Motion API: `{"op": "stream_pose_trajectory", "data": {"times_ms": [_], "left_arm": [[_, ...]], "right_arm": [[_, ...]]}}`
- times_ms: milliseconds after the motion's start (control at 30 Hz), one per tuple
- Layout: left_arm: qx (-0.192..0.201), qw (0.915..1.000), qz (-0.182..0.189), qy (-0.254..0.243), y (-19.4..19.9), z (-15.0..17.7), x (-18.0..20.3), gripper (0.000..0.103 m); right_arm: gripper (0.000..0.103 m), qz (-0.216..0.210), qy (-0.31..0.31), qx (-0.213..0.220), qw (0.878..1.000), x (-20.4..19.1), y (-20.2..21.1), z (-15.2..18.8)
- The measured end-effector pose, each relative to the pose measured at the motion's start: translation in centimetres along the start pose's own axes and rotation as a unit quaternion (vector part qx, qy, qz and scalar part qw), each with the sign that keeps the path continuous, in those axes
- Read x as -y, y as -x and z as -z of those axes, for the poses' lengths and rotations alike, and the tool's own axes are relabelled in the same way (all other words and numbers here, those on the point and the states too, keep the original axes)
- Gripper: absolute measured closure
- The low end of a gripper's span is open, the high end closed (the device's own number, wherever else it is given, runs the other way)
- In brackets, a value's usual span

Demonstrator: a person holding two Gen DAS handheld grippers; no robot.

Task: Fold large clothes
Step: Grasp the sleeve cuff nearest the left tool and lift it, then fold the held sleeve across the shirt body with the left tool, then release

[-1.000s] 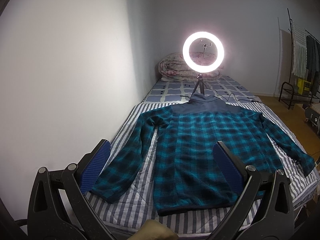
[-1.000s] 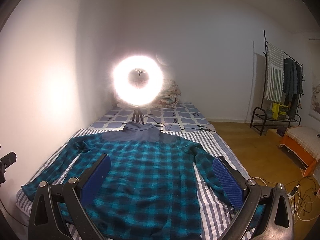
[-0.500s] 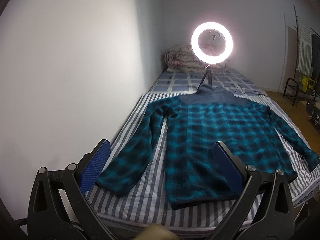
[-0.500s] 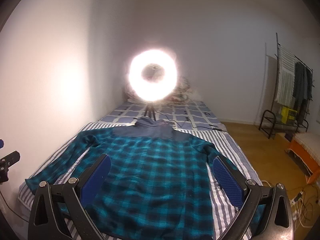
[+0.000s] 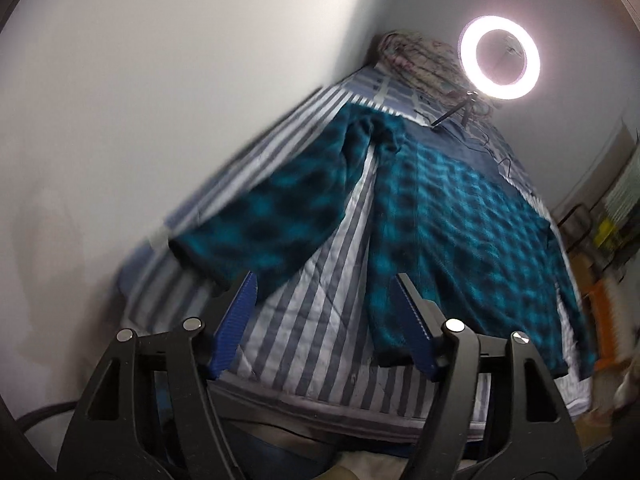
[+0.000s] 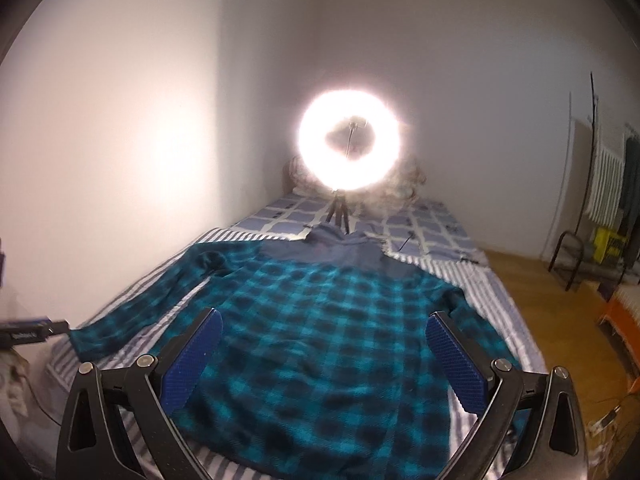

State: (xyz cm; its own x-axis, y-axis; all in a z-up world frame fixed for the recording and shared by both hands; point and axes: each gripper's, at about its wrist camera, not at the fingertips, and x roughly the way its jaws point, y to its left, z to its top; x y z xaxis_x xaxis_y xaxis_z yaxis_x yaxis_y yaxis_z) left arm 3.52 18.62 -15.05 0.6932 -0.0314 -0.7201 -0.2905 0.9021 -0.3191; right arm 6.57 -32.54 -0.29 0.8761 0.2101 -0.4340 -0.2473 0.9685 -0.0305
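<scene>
While the teal plaid shirt (image 6: pixel 320 340) lies spread flat on the bed (image 5: pixel 320 328), front down or up I cannot tell, nothing has been folded yet, and both tools hang above its near end.

Furthest left, the shirt's left sleeve (image 5: pixel 276 216) stretches toward the near-left edge of the bed, its cuff just beyond the left hand-held gripper (image 5: pixel 326 320). That gripper is released, jaws spread wide and empty, hovering over the bare striped sheet between cuff and hem. My judgement is that the sleeve comes first: the tool should drop onto the cuff, pinch the whole thickness of the fleece, and carry it across the body in a low arc so the cloth does not drag and bunch. The left view is blurred, so fine detail of the cuff is uncertain.

To the right, the right hand-held gripper (image 6: pixel 324 352) is likewise released and holds nothing, poised over the shirt's lower body. It would do well to take the right sleeve or hem corner and mirror the fold.

The bed is a soft striped surface that will give under pressure. A checked cover lies at its far end, where a glaring ring light (image 6: pixel 349 139) stands on a small tripod before a rolled quilt (image 5: pixel 416 56). White walls close the left and far sides; a clothes rack (image 6: pixel 600 184) stands on the wooden floor at right.
</scene>
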Motion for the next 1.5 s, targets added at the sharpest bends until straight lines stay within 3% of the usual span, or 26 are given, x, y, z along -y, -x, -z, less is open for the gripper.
{"op": "stream_pose_trajectory", "data": {"times_ms": [167,400,533,667,833,900,933,967,1133,1200,1233,1300,1400,1500], "left_arm": [[-0.025,0.9951,0.024,0.093,-2.6,0.6,-3.5,0.038],[-0.057,0.9678,0.044,0.241,-7.0,1.1,-9.2,0.039],[-0.068,0.9585,0.037,0.274,-9.0,1.1,-10.6,0.039],[-0.065,0.9586,0.021,0.276,-10.4,0.7,-10.8,0.039],[-0.053,0.9627,0.0,0.265,-11.2,-0.8,-10.6,0.039],[-0.047,0.966,-0.014,0.254,-11.5,-1.4,-10.3,0.056],[-0.045,0.9684,-0.019,0.244,-11.5,-1.6,-10.2,0.083],[-0.041,0.9734,-0.022,0.224,-11.6,-2.1,-9.7,0.097],[-0.009,0.9921,-0.015,0.125,-9.5,-3.8,-4.6,0.098],[0.004,0.9978,-0.007,0.066,-8.2,-4.8,-1.4,0.098],[0.01,0.9992,-0.003,0.039,-7.5,-5.2,0.0,0.098],[0.015,0.9997,0.002,-0.021,-6.3,-5.8,3.0,0.098],[0.013,0.9968,0.005,-0.079,-5.1,-5.7,5.7,0.099],[0.005,0.9965,0.018,-0.081,-4.4,-5.2,7.0,0.099]], "right_arm": [[0.001,-0.028,-0.013,-0.021,0.999,0.2,0.0,0.0],[0.002,-0.03,0.033,-0.017,0.999,-1.1,1.0,0.9],[0.002,-0.019,0.047,-0.014,0.999,-1.0,1.3,1.3],[0.002,-0.017,0.046,-0.017,0.999,-0.5,1.6,1.4],[0.002,-0.019,0.047,-0.021,0.998,-0.3,1.6,1.7],[0.002,-0.021,0.05,-0.024,0.998,-0.4,1.5,1.8],[0.002,-0.022,0.052,-0.026,0.998,-0.5,1.4,1.9],[0.002,-0.023,0.054,-0.028,0.998,-0.6,1.3,2.0],[0.003,-0.032,0.059,-0.045,0.997,-1.0,0.5,2.4],[0.011,-0.045,0.053,-0.059,0.996,-1.2,-0.3,2.3],[0.015,-0.053,0.048,-0.068,0.995,-1.2,-0.9,2.2],[0.033,-0.074,0.041,-0.092,0.992,-1.3,-2.4,1.6],[0.037,-0.119,0.042,-0.117,0.985,-1.7,-5.5,-0.1],[0.044,-0.164,0.038,-0.143,0.975,-2.4,-9.6,-2.2]]}}
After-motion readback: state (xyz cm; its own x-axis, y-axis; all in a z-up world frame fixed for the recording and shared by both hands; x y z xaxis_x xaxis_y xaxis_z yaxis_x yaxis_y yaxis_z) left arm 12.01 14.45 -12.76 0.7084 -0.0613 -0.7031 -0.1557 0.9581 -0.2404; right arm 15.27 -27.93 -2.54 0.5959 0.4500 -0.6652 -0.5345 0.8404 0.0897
